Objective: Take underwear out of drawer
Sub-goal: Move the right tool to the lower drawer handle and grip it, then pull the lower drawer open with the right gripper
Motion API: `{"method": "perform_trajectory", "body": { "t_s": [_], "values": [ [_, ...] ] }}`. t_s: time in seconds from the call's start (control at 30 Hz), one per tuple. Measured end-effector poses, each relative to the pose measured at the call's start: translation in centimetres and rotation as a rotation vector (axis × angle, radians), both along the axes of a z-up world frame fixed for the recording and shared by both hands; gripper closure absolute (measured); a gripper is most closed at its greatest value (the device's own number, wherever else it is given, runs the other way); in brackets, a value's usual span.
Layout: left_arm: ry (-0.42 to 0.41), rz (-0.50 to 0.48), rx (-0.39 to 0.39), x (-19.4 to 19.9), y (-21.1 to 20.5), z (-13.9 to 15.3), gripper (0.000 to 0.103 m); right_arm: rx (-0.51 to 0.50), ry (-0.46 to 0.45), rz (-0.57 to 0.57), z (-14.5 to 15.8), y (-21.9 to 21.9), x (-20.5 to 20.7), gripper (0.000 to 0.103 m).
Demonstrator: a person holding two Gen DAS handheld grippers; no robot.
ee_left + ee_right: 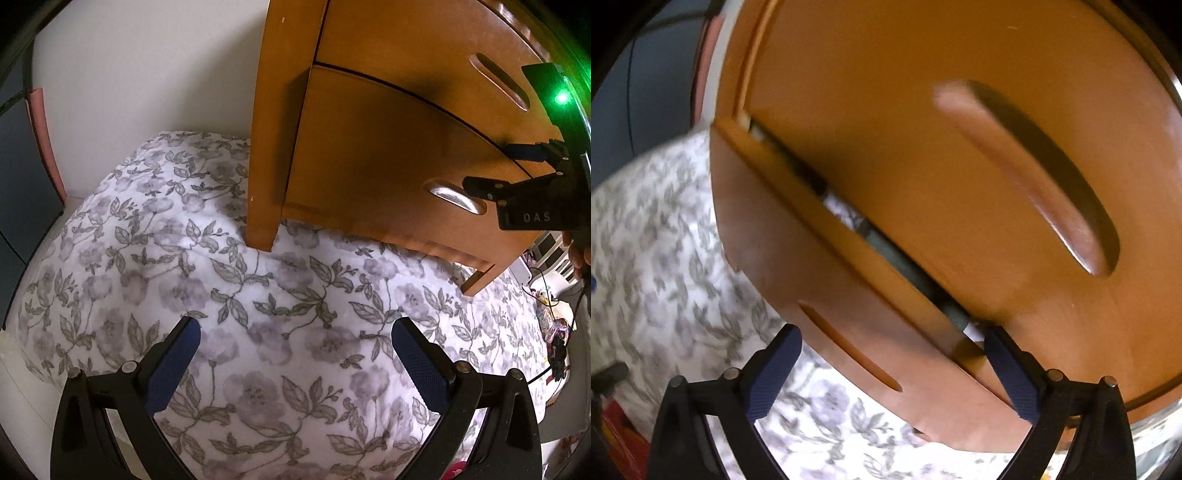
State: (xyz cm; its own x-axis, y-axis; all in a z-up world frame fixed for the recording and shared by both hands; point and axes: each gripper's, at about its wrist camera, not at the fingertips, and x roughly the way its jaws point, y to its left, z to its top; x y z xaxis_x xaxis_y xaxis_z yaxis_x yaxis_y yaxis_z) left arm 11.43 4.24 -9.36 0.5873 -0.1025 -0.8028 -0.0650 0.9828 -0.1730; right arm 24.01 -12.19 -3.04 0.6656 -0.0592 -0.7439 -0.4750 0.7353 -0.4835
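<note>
The underwear, as far as I can judge, is the grey-green and white fabric [886, 251] showing in the dark gap at the middle of the right wrist frame; the blur keeps me from being sure. It lies inside the lower drawer [820, 280], which stands pulled out only a crack from the wooden chest [388, 122], so nothing is out yet. My right claw [892, 354] is spread wide and empty at the drawer's front edge, lower middle of its frame. My left claw [295, 350] hangs released and empty over the flowered bedspread [258, 295]. Opening the drawer fully and lifting the garment remain.
</note>
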Motion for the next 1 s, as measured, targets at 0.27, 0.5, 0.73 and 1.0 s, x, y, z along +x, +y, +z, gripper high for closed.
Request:
{"method": "perform_trajectory", "body": {
  "t_s": [0.27, 0.5, 0.73, 1.0],
  "values": [
    [0.000, -0.002, -0.018, 0.1, 0.2, -0.1, 0.000, -0.101, -0.094, -0.060, -1.9, 1.2, -0.4, 0.005],
    [0.014, 0.015, -0.039, 0.3, 0.8, -0.5, 0.000, -0.213, -0.191, -0.096, -3.8, 1.8, -0.7, 0.009],
    [0.018, 0.014, -0.047, 0.3, 0.8, -0.6, 0.000, -0.263, -0.226, -0.117, -5.5, 2.3, -0.5, 0.013],
    [0.017, 0.003, -0.061, 0.3, 0.9, -0.4, 0.000, -0.292, -0.207, -0.095, -5.1, 2.2, -1.0, 0.015]
  ]
}}
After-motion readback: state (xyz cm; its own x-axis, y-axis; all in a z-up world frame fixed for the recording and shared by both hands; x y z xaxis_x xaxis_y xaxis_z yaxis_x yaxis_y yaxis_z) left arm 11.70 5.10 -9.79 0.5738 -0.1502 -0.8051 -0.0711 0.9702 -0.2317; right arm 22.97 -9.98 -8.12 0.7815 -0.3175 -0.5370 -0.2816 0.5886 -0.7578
